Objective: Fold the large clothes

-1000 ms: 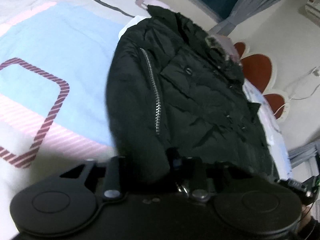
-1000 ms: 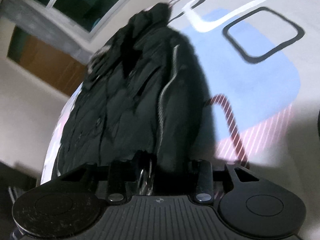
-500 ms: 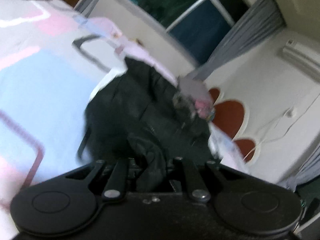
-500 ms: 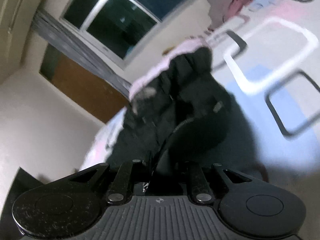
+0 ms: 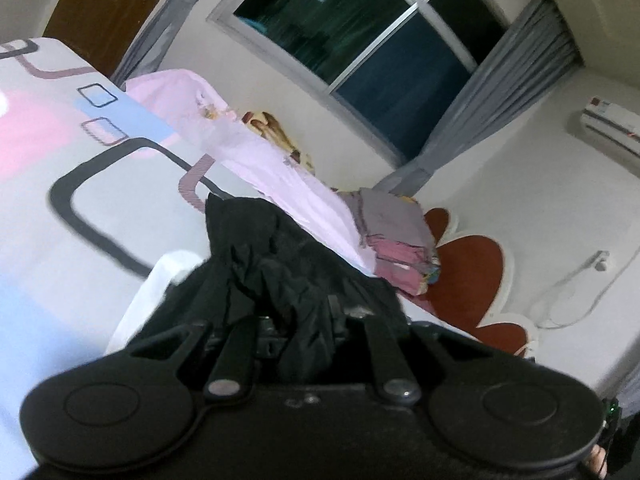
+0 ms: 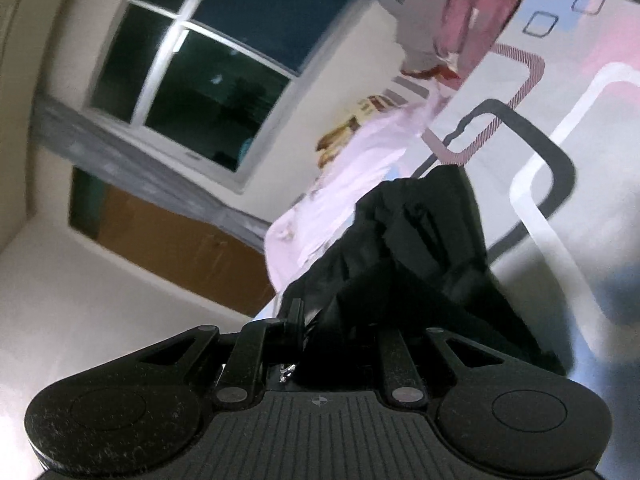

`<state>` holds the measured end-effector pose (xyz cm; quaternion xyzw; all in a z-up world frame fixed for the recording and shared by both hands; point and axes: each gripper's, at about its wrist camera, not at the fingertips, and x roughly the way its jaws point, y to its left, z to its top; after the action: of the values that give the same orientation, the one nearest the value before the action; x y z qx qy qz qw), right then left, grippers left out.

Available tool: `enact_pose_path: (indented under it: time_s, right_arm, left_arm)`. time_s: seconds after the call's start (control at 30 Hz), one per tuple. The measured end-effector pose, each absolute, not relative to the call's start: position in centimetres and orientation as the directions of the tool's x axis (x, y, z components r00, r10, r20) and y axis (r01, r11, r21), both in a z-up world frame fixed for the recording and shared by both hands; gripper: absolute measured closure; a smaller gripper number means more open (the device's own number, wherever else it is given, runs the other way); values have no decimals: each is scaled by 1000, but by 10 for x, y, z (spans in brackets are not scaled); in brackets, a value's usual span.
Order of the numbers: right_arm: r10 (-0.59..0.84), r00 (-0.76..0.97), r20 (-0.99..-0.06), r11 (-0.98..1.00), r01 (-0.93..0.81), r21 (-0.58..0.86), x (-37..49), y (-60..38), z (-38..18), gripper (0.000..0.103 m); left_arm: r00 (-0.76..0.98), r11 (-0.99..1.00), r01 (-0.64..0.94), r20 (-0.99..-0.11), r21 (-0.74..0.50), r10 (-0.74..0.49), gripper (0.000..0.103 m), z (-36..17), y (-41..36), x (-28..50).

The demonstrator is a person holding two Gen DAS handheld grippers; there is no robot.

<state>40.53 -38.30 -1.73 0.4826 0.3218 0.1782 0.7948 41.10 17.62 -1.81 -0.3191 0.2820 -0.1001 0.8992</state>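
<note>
here, both grippers' fingers clamp the black jacket (image 5: 280, 272), over patterned bedsheet (image 5: 80, 208)

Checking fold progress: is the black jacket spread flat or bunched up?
Bunched up: the black jacket rises in crumpled folds off the bedspread, not flat.

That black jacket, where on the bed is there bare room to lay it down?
The patterned bedspread beyond and beside the black jacket lies bare, around the dark rounded outline. Crowded: the far edge, with the pink sheet and the folded clothes pile near the headboard.
</note>
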Motion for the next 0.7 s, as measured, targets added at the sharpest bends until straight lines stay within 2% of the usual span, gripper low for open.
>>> enact_pose_path:
  time_s: [0.2,0.27,0.33,0.43,0.5,0.6,0.7]
  right_arm:
    - [580,702,-413,443,154,883,504,-388,-70,88]
    - [582,706,-403,424,159,892,532,-389,-90,87]
    - [571,712,-409,418,177,891,553,-388,-103,68]
    - [544,724,-424,457,169,873,578,-380,-115,58]
    - [543,743,-392,427,157,890,585,-380,-120,51]
    - [547,771,-326,401,101,910,578,-389,-115,49]
    - [559,798,-226,282,73,957,570,-411,-122,49]
  left_arm:
    - [783,781,-25,-498,-624,-373,90,-48,185,513]
    - [784,778,-27,-496,-628,-373,80,-61,188,539]
    - [789,747,-24,-471,-664,-394,74,-75,189,563]
    - [770,752,-48,-504,-658,-392,71,-88,182,596]
    - [766,747,-48,-505,-663,-398,68,-89,182,608]
    - [777,719,-24,-465,-695,-424,67,-83,191,612]
    - [781,661,-12,-419,-750,-462,66,-82,214,616]
